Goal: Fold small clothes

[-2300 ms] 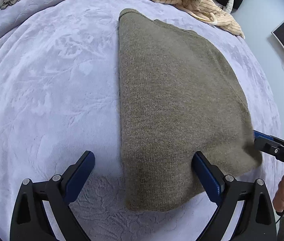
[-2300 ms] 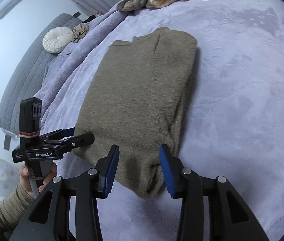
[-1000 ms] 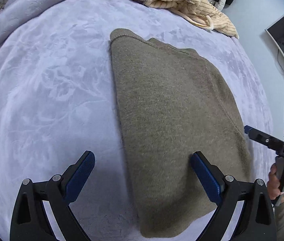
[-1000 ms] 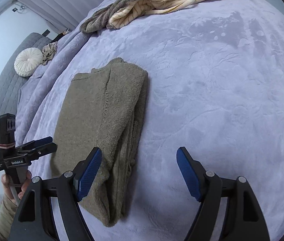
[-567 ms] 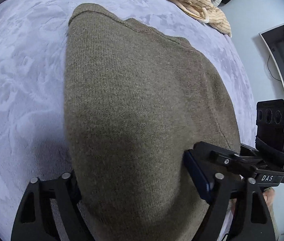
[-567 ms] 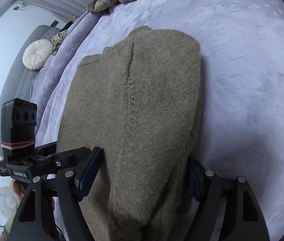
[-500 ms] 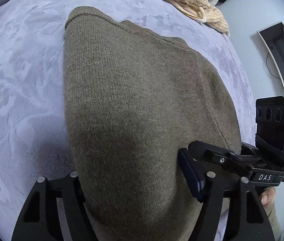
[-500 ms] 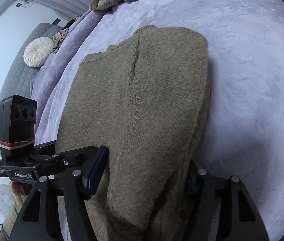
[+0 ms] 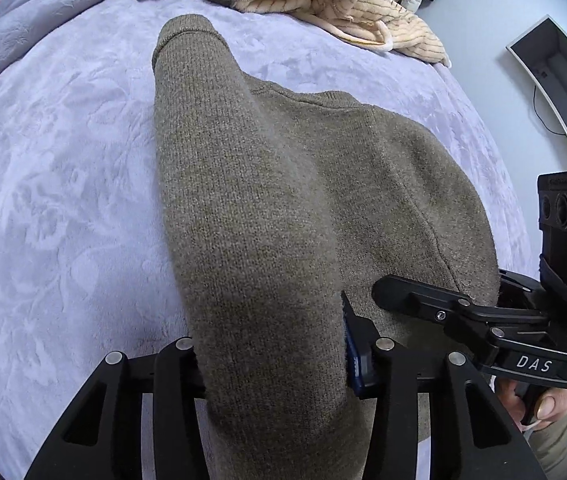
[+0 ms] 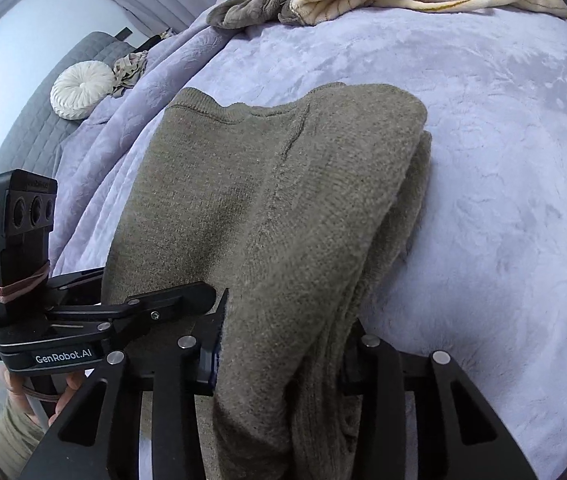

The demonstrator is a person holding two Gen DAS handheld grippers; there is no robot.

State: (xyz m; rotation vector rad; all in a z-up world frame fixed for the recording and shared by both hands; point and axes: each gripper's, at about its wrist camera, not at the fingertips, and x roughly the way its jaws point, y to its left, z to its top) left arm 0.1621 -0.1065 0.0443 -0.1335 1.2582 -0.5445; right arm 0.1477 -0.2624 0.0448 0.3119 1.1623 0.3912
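We have the olive knitted sweater (image 9: 283, 208) pinched at its near hem in both claws, the cloth rising off the lavender bedspread (image 9: 63, 184) toward us. Our left gripper (image 9: 275, 364) is clamped on a thick bunch of the hem at 6 o'clock in its own view; our right gripper (image 10: 279, 364) bites the folded edge the same way in its view. The far part of the sweater lies on the bedspread, its ribbed collar (image 10: 203, 110) toward 11 o'clock in the right view.

In the left view, the right gripper's body at 4 o'clock reads "DAS". In the right view, the left gripper's body at 8 o'clock reads "GenRobot.AI"; smaller print beside it is too fine to read.

A cream striped garment (image 9: 363, 12) lies heaped at 1 o'clock in the left view. A round white cushion (image 10: 75, 94) sits at 10 o'clock in the right view.
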